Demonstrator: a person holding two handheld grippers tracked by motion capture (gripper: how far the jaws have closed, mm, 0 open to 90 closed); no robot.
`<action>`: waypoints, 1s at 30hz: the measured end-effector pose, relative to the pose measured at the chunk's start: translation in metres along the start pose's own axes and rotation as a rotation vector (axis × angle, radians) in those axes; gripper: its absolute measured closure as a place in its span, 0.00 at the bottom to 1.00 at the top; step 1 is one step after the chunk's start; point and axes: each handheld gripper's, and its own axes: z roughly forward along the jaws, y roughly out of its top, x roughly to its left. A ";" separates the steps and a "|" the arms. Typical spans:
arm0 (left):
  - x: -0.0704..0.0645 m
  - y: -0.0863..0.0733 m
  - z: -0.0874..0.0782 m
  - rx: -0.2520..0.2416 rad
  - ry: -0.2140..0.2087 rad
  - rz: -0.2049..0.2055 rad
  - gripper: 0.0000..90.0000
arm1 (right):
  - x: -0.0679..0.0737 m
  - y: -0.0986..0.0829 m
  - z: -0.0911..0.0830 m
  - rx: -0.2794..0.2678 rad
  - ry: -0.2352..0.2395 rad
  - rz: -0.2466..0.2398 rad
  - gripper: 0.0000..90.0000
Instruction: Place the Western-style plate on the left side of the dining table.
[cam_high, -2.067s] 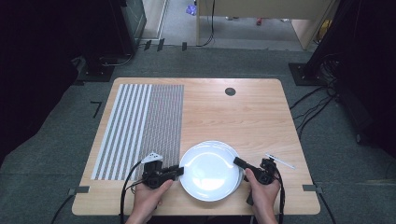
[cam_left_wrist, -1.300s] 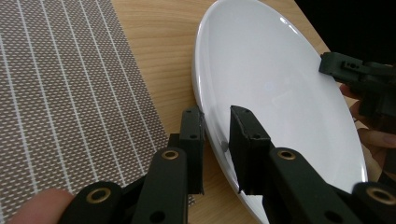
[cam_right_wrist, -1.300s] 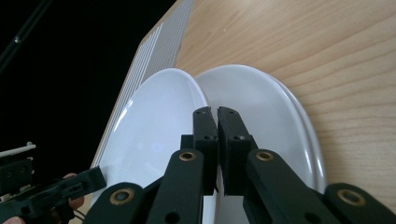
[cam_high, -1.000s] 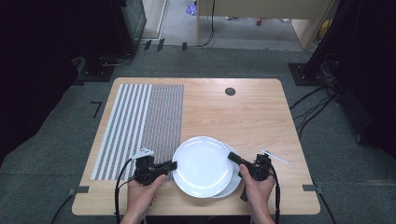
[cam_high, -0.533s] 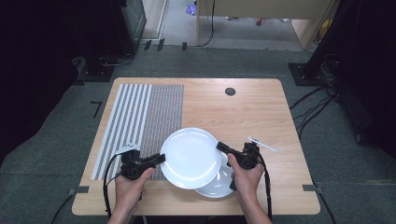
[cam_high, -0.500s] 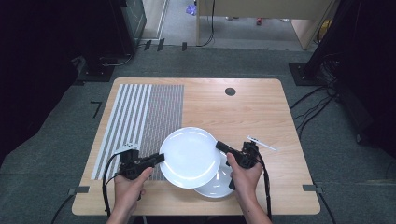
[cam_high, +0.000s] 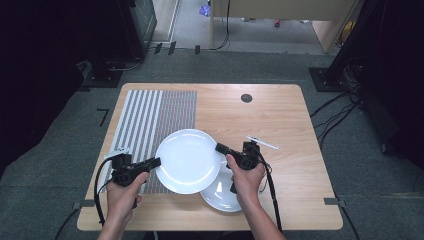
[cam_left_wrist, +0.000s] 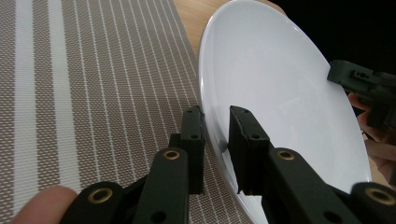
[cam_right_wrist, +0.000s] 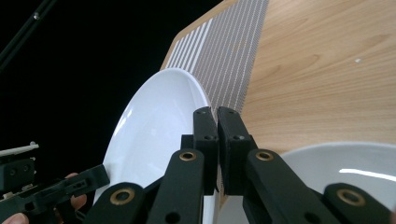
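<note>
We find the tabletop (cam_high: 280, 120) bare along its far edge and right edge, with room to pass. Near the front edge, the lifted plate (cam_high: 187, 161) and the lower plate (cam_high: 222, 195) block the middle; the mat (cam_high: 150, 117) lies flat at the left.

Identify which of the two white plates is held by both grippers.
It is the upper plate, nearer the striped mat: the left gripper and right gripper clamp its opposite rims. The lower plate lies on the table, partly beneath it, ungripped.
</note>
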 end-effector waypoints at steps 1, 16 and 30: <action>0.002 0.001 0.000 -0.002 0.001 -0.004 0.86 | 0.002 0.001 0.003 0.002 -0.001 -0.003 0.98; 0.038 0.020 -0.008 -0.030 0.056 -0.057 0.86 | 0.019 0.010 0.053 0.036 -0.005 -0.008 0.98; 0.066 0.033 -0.013 -0.073 0.095 -0.115 0.87 | 0.029 0.016 0.098 0.063 -0.024 -0.013 0.97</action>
